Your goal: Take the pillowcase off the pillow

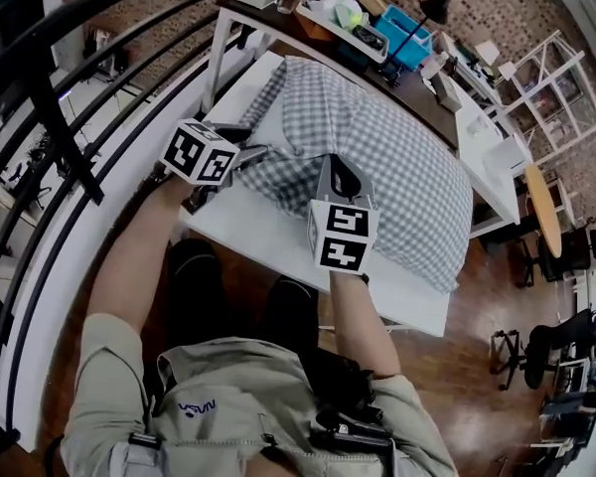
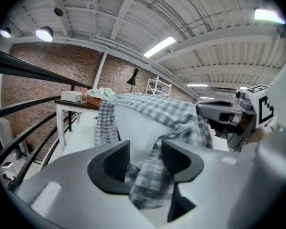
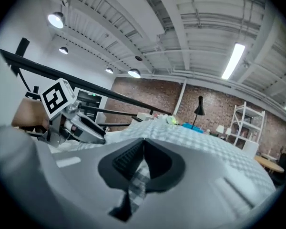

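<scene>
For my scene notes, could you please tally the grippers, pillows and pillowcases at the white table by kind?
Grippers: 2, the left gripper and the right gripper
Pillow: 1
Pillowcase: 1
Total: 4
</scene>
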Demonstrator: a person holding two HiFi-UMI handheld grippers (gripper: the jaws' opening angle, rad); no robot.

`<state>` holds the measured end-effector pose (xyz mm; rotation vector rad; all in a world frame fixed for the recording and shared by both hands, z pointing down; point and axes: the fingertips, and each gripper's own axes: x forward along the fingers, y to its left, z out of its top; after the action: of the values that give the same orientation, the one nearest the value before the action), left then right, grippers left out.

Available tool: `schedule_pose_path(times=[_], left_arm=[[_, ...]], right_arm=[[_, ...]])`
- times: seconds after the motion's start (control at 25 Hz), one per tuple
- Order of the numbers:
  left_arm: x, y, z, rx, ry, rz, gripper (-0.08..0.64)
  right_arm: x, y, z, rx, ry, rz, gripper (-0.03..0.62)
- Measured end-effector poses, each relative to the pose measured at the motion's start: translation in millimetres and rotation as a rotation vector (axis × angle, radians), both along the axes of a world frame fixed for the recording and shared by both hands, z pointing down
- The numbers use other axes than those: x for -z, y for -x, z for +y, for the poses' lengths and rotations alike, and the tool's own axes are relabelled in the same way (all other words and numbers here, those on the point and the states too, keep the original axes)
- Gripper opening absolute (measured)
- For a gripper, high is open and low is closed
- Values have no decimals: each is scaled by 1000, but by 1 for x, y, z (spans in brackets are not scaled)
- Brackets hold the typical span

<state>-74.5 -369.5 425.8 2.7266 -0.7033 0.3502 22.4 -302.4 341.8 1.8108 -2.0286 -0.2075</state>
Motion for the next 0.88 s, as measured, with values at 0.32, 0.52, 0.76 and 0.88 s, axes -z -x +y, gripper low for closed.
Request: schedule_pose_path(times=[0.32,0.52,0.76,0.88], left_arm=[[-14,-11,-7,58,120,35,32],[22,-10,1,19,69,96,26],[7,-11,14,2,89,80,26],[0,-11,19,4,103,100,26]], right_arm=[[-47,0,21,57,104,43,8],[-44,-15,24,43,119,47,8],[-31,22,25,139,90,-82,175],[-47,58,15,184,125,54,216]])
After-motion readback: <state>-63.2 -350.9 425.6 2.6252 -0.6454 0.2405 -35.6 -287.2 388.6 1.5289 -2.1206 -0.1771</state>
